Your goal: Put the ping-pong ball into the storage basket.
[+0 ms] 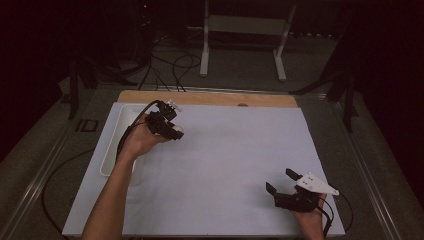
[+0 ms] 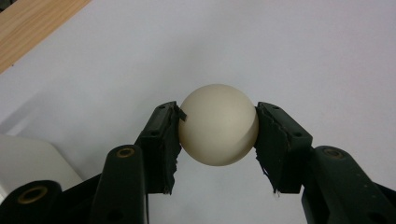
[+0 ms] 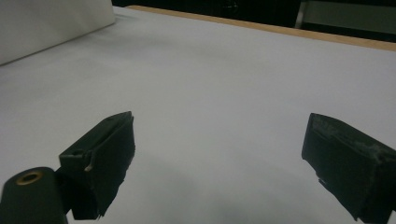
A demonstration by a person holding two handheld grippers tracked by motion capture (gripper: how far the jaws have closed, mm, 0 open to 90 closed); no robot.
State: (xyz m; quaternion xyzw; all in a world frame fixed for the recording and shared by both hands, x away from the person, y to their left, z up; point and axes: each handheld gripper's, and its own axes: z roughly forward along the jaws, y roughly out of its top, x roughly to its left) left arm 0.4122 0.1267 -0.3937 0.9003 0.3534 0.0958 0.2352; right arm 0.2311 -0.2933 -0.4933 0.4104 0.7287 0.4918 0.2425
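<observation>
1. Left gripper (image 2: 217, 133) is clamped on a ball (image 2: 218, 124); in its own view both black pads press against the ball's sides, one at each flank.
2. That ball is round, smooth and matt, cream to off-white, with no print or seam that can be made out. Light falls on its upper half and the underside is in shade.
3. It sits at the tips of the jaws rather than deep between them, and the white sheet (image 2: 289, 51) shows behind it.
4. From the high view the left gripper (image 1: 172, 131) is at the far left part of the white sheet (image 1: 225, 150), just beside a white tray (image 1: 111, 150) that lies along the sheet's left edge. A pale bit of the ball (image 1: 177, 131) peeps out at the jaw tips there.
5. Whether the ball hangs above the sheet or touches it cannot be told.
6. A corner of the tray (image 2: 28, 163) and a strip of wooden table edge (image 2: 32, 28) appear in the left gripper view.
7. Right gripper (image 1: 281, 183) is at the near right corner of the sheet, well apart from the ball, with its grey three-cornered plate on top.
8. Its jaws stand wide apart with nothing between them; the right gripper (image 3: 219, 154) view has bare sheet in the gap.
</observation>
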